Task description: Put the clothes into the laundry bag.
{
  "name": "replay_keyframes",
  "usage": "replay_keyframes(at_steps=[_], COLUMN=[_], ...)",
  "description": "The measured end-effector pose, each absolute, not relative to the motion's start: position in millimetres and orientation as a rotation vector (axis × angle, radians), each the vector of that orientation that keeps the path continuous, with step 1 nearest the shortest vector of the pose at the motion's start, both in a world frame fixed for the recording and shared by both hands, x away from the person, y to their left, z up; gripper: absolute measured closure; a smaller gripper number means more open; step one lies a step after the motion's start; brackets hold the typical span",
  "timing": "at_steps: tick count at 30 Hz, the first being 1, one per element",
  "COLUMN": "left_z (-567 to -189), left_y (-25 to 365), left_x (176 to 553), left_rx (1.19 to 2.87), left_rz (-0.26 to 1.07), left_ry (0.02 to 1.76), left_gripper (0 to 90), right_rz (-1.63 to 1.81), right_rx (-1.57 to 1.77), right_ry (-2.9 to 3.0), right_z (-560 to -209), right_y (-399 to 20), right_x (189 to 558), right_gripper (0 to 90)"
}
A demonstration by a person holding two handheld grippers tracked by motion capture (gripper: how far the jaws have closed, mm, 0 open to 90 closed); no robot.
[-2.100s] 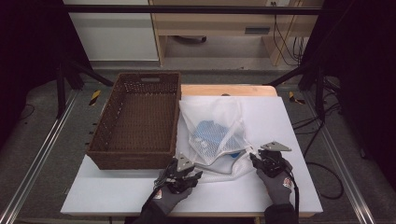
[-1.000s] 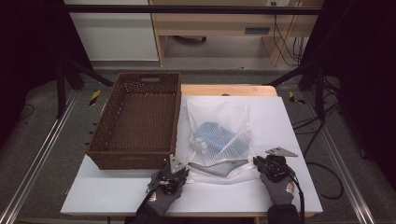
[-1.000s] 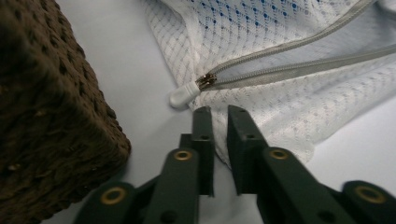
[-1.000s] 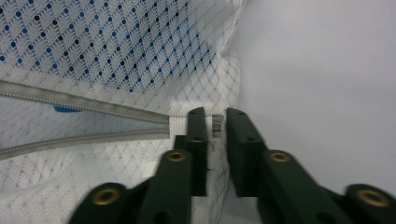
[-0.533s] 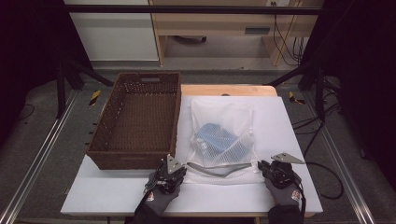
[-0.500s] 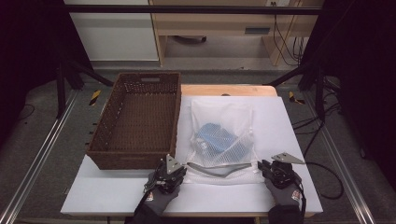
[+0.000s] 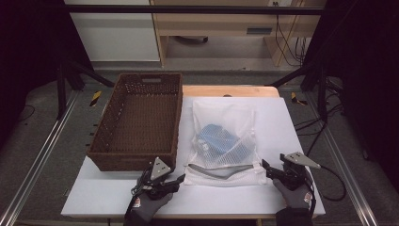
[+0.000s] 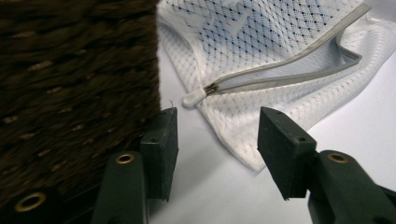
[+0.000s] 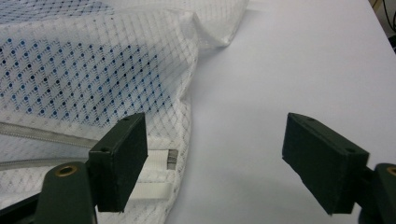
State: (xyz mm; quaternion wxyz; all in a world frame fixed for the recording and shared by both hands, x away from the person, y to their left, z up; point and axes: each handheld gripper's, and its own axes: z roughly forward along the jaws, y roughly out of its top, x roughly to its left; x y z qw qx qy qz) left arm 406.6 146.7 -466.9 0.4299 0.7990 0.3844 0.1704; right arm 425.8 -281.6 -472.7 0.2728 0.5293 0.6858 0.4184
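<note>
- The wicker basket (image 7: 139,120) fills the left-centre of the high view: dark brown, stiff weave, rectangular, with a handle slot in its far wall. It looks rigid enough to take the bag without tipping.
- The left hand-held gripper (image 7: 181,179) sits at lower centre-left, just off the bag's near-left corner. Its jaws have just been opening, and in the left gripper view they stand apart over bare surface with nothing between them.
- The mesh laundry bag (image 7: 225,141) lies flat at centre on the white surface (image 7: 287,132), touching the basket's right wall. It is soft white netting with a grey zipper (image 8: 280,77), partly open, and a blue cloth (image 7: 217,139) inside.
- The right hand-held gripper (image 7: 265,168) is at lower right beside the bag's near-right corner. Its jaws have also just been opening and hold nothing.
- The limp mesh would sag, so both corners are best gripped by the seam and lifted evenly, I judge.
</note>
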Motion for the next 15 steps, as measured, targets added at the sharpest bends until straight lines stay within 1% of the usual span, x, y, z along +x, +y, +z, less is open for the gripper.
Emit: replay_keyframes(at_steps=[6, 15], left_z=[-467.3, -468.7], left_y=[160.1, 181.7], left_x=[404.1, 402.3], left_rx=[1.992, 1.977], left_rz=[0.436, 0.468], left_ry=[0.971, 1.004], left_gripper=[41.8, 37.9], right_rz=[1.121, 1.11], right_rx=[1.434, 1.455], right_ry=[1.837, 1.834], right_z=[-472.6, -473.4], right_y=[-286.5, -293.0], right_x=[426.5, 426.4], right_gripper=[18.2, 16.3])
